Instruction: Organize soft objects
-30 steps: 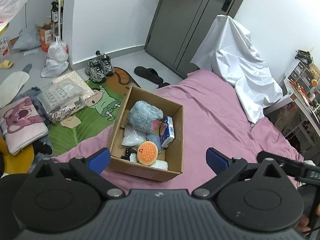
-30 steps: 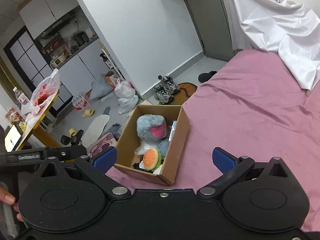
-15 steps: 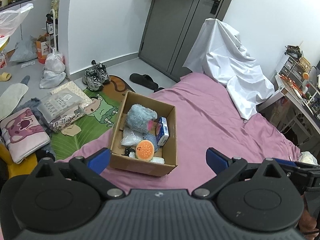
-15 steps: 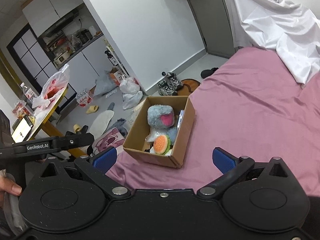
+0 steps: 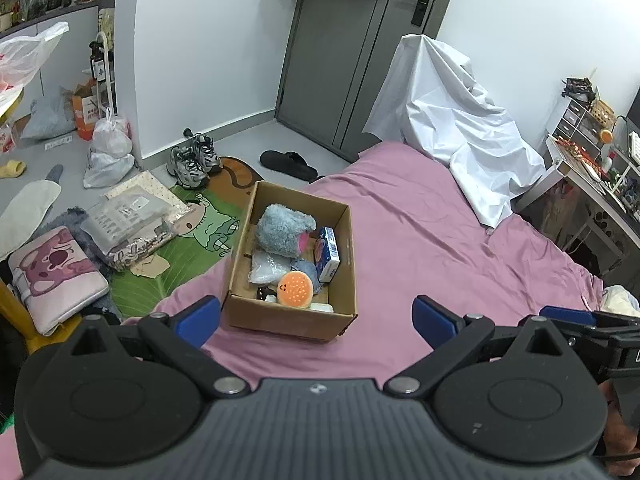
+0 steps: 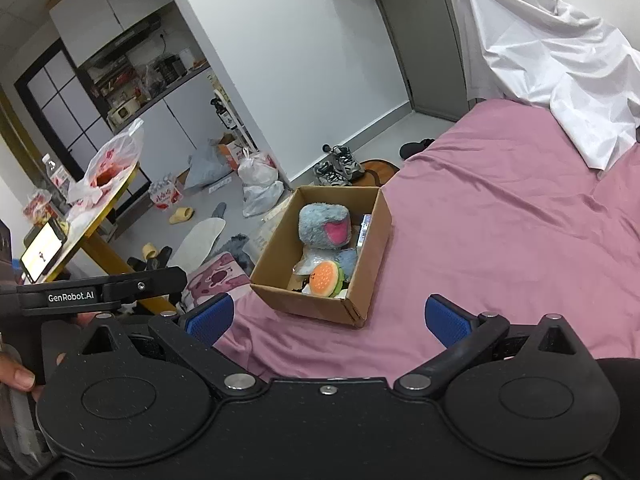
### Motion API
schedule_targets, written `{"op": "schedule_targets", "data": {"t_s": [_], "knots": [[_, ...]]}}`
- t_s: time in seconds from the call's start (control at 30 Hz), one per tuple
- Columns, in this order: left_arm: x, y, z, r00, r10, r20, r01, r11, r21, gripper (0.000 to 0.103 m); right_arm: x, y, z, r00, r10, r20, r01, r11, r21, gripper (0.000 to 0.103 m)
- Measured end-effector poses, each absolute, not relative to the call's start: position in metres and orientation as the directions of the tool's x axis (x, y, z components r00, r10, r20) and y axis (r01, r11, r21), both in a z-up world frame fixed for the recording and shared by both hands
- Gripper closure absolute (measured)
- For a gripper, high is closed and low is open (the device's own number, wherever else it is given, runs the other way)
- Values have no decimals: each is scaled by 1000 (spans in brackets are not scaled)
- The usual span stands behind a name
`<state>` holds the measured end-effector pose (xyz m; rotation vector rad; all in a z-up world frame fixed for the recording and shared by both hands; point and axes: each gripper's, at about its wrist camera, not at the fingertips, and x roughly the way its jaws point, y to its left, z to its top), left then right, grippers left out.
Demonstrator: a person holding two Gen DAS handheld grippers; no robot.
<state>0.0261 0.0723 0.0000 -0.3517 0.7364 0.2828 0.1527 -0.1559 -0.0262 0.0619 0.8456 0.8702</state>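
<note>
An open cardboard box (image 5: pixel 338 312) (image 6: pixel 372 248) sits on the pink bed sheet (image 5: pixel 420 240) (image 6: pixel 500 232) near its left edge. Inside lie a fluffy blue-grey plush with a pink patch (image 5: pixel 284 230) (image 6: pixel 326 226), an orange burger-shaped soft toy (image 5: pixel 295 290) (image 6: pixel 325 279), a blue and white carton (image 5: pixel 328 254) and a clear plastic bag (image 5: pixel 266 266). My left gripper (image 5: pixel 316 318) hangs open above the near side of the box, holding nothing. My right gripper (image 6: pixel 326 320) is also open and empty, pulled back from the box's front wall.
On the floor left of the bed lie a green cartoon mat (image 5: pixel 188 240), a pink cushion (image 5: pixel 56 272), packaged bags (image 5: pixel 128 216), sneakers (image 5: pixel 192 160) and a black slipper (image 5: pixel 288 164). A white sheet (image 5: pixel 460 128) drapes the bed's far end. A yellow table (image 6: pixel 100 208) stands left.
Both grippers have drawn back and up from the box, which now looks smaller and farther. Both stay open; the box contents have not moved.
</note>
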Motion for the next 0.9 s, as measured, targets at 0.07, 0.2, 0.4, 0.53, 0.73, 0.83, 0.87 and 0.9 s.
{"op": "schedule_targets", "data": {"t_s": [0.07, 0.2, 0.4, 0.53, 0.73, 0.83, 0.87, 0.9], "knots": [[24, 73, -1, 707, 123, -696, -370, 904, -216, 2, 152, -155, -26, 352, 690, -632, -649, 667, 366, 0], [22, 73, -3, 703, 124, -700, -376, 901, -218, 2, 149, -155, -26, 356, 686, -635, -649, 670, 360, 0], [20, 73, -5, 700, 126, -703, -379, 900, -216, 2, 148, -154, -26, 354, 691, -631, -647, 668, 368, 0], [19, 72, -5, 699, 128, -703, -378, 901, -212, 2, 148, -155, -26, 356, 687, -634, -647, 671, 363, 0], [18, 71, -6, 692, 135, -709, -381, 903, -200, 2, 148, -155, -27, 354, 687, -634, -645, 671, 366, 0], [18, 70, -6, 692, 137, -709, -381, 903, -199, 2, 148, -155, -26, 355, 686, -635, -645, 672, 365, 0], [18, 71, -7, 692, 136, -709, -382, 903, -199, 2, 148, -155, -26, 356, 686, -635, -645, 672, 365, 0], [18, 71, -7, 692, 136, -709, -382, 902, -200, 2, 148, -155, -26, 355, 686, -635, -645, 671, 365, 0]]}}
